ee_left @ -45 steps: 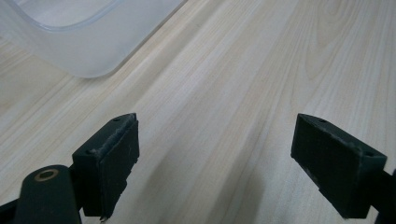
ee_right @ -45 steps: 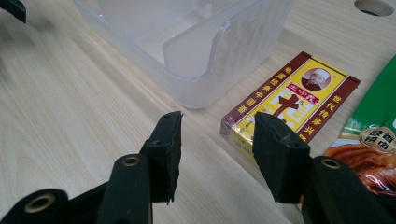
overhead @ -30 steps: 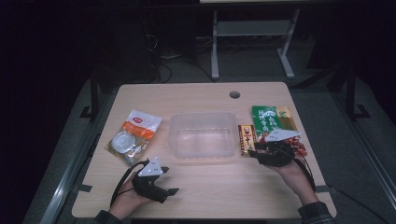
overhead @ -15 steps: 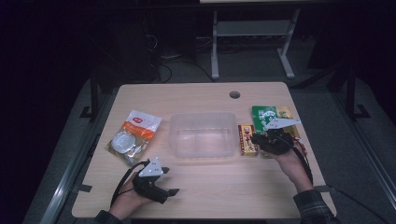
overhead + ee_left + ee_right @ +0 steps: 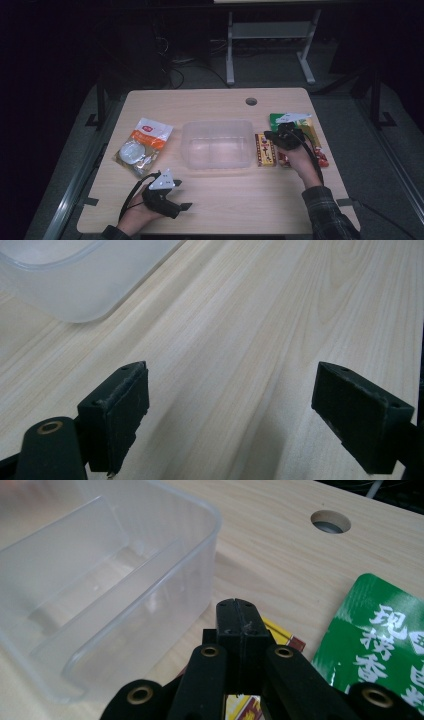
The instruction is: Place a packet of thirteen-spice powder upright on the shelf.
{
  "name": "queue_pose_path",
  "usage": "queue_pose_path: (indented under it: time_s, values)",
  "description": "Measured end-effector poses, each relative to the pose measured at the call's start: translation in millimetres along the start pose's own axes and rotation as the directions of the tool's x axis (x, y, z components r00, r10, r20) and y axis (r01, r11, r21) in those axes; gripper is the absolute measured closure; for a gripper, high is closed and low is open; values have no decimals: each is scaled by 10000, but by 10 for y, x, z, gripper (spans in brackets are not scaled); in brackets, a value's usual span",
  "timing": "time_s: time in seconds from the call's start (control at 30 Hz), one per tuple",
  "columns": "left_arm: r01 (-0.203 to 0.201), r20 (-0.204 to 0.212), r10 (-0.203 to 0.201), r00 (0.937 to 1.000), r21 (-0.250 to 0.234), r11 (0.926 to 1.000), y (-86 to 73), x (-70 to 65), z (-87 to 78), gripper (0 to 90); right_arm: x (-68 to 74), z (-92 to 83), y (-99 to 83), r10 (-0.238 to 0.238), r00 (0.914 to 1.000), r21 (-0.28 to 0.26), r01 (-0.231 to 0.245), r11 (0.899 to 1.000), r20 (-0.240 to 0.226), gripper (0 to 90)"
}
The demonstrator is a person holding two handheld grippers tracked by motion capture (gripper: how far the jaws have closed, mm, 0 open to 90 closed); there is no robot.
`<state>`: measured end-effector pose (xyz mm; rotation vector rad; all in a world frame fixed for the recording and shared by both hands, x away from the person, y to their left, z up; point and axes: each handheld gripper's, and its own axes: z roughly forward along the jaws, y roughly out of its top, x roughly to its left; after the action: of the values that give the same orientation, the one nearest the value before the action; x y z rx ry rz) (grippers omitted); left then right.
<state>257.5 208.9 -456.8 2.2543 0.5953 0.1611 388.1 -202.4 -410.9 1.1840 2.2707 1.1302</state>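
A light wooden bench (image 5: 220, 210) carries everything, with a round cable hole (image 5: 251, 101) near its far edge. At its middle stands a clear plastic container (image 5: 217, 144), split by a low inner wall into two compartments. To the left lies a white and orange snack bag (image 5: 144, 146), tilted, well apart from the container. Just right of the container lies a yellow and red packet (image 5: 265, 150); beyond that, a green packet (image 5: 385, 630) with white characters. Past the bench, on the dark floor, stands a grey metal frame (image 5: 270, 35) beside loose cables (image 5: 182, 62).
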Motion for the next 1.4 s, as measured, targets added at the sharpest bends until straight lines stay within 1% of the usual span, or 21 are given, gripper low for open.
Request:
queue_pose_path:
  time_s: [0.03, 0.07, 0.13, 0.17, 0.27, 0.33, 0.37, 0.4, 0.5, 0.57, 0.6, 0.7, 0.77, 1.03, 1.1, 1.13, 1.2, 1.27, 1.33, 1.37, 1.4]
  values:
    - [0, 0, 0, 10000, 0, 10000, 0, 0, 0, 147, 0, 0, 0, 0, 10000, 0, 0, 10000, 0, 898]
    - [28, 60, -28, 10000, -50, 10000, 0, -1, 0, 147, -28, 60, 2, 79, 9999, -11, -79, 10000, 74, 898]
    - [9, 87, -9, 10000, -83, 10000, 2, -2, -2, 147, -49, 116, 3, 115, 9996, 188, -120, 9998, 250, 898]
    - [9, 87, -9, 10000, -83, 10000, 2, -2, -2, 147, -49, 116, 3, 115, 9996, 188, -120, 9998, 250, 898]
    - [-17, 86, 18, 10000, -66, 10000, 3, 0, 2, 146, -107, 220, 37, 112, 9987, 144, -119, 9998, 501, 899]
    - [-27, 64, 28, 10000, -42, 10000, 1, -1, 3, 146, -140, 293, 55, 146, 9985, 142, -153, 9998, 533, 899]
    - [-27, 64, 28, 10000, -42, 10000, 1, -1, 3, 146, -140, 293, 55, 146, 9985, 142, -153, 9998, 533, 899]
    - [-1, 54, 1, 10000, -51, 10000, 1, -1, -2, 146, -187, 369, 49, 225, 9979, 76, -230, 9997, 614, 899]
    - [-2, 47, 3, 10000, -80, 10000, -1, 4, 1, 147, -249, 472, 0, 483, 9964, 235, -501, 9985, 698, 900]
    - [-30, 50, 30, 10000, -55, 10000, 1, 3, 2, 147, -264, 495, -14, 493, 9961, 293, -516, 9982, 733, 900]
    - [-101, 64, 101, 9999, -22, 9999, 4, -3, 3, 147, -304, 545, -42, 599, 9954, 345, -626, 9974, 743, 899]
    - [-151, 81, 150, 9999, 7, 9999, 4, -13, 8, 146, -344, 578, -69, 783, 9939, 400, -816, 9959, 776, 900]
    - [-177, 75, 177, 9998, 45, 9998, 3, -13, 9, 147, -356, 588, -75, 754, 9942, 393, -786, 9961, 763, 900]
    - [-183, 69, 183, 9998, 104, 9998, 0, -13, 10, 147, -401, 618, -101, 954, 9931, 362, -981, 9945, 682, 900]
    - [-195, 120, 193, 9997, 93, 9998, 0, -18, 12, 147, -419, 624, -112, 964, 9928, 430, -996, 9941, 710, 900]
    - [-209, 128, 208, 9997, 100, 9997, 0, -23, 13, 147, -436, 630, -129, 1089, 9919, 556, -1126, 9921, 652, 900]
    - [-190, 148, 189, 9997, 87, 9998, -1, -26, 13, 147, -444, 633, -139, 1088, 9920, 597, -1126, 9918, 642, 899]
    - [-207, 139, 205, 9997, 96, 9997, -2, -22, 12, 147, -435, 613, -143, 983, 9934, 794, -1028, 9915, 587, 900]
    - [-206, 140, 204, 9997, 105, 9997, -1, -21, 12, 147, -425, 603, -145, 1010, 9933, 879, -1057, 9905, 557, 900]
    - [-202, 140, 201, 9997, 105, 9997, -1, -22, 14, 147, -421, 582, -149, 780, 9957, 995, -826, 9916, 500, 899]
    - [-203, 149, 202, 9997, 106, 9997, -1, -24, 14, 147, -410, 567, -151, 737, 9962, 1091, -784, 9909, 471, 899]
